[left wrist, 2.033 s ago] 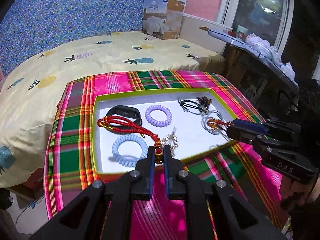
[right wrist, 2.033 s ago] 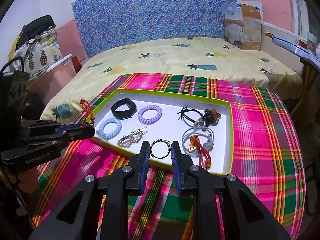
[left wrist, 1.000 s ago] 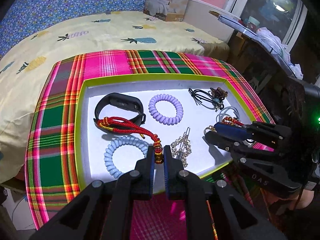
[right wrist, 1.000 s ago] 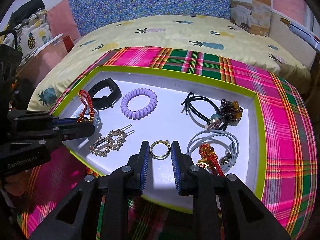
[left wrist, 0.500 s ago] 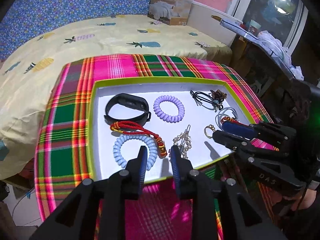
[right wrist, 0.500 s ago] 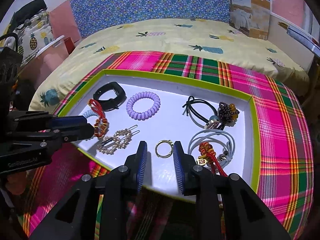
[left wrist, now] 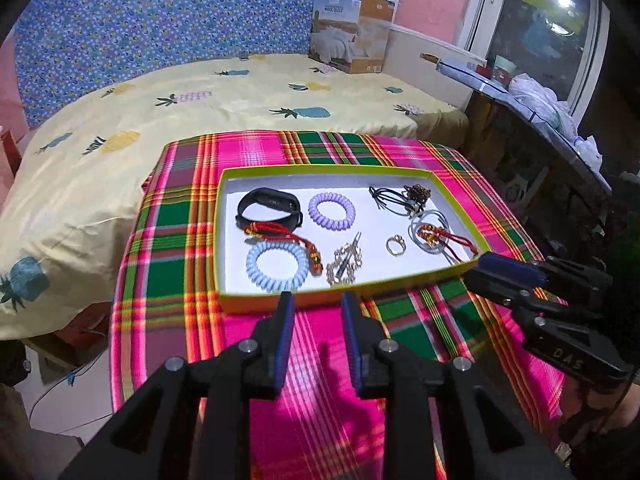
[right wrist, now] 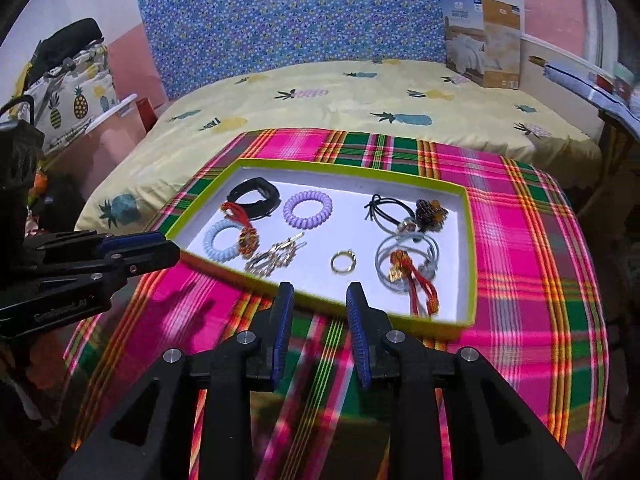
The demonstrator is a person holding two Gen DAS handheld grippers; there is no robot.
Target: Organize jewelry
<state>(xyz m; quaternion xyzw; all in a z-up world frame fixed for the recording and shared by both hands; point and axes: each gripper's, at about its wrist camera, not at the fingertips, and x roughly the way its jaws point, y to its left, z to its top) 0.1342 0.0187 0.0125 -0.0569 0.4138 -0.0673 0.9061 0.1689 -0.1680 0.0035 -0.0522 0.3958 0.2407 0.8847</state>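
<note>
A white tray with a green rim (left wrist: 400,283) (right wrist: 471,240) sits on the plaid cloth and holds the jewelry. My left gripper (left wrist: 317,304) is open just short of the tray's near wall, with nothing between its fingers. The red cord bracelet (left wrist: 280,234) lies across a light blue coil tie (left wrist: 253,268). My right gripper (right wrist: 320,296) is open and empty too, also short of the near wall. The gold ring (right wrist: 334,262) lies loose on the tray floor beyond it. Each gripper shows at the edge of the other's view, the right gripper (left wrist: 504,272) and the left gripper (right wrist: 140,248).
Also in the tray are a black band (left wrist: 268,200), a purple coil tie (left wrist: 314,212), a gold hair clip (left wrist: 346,260), grey ties with a red cord (left wrist: 432,236) and a black beaded tie (left wrist: 400,196). A bed (left wrist: 240,92) lies behind and a cluttered shelf (left wrist: 540,108) stands on the right.
My left gripper opened and let go of the red cord bracelet, and my right let go of the gold ring. Both then drew back and up from the tray.
</note>
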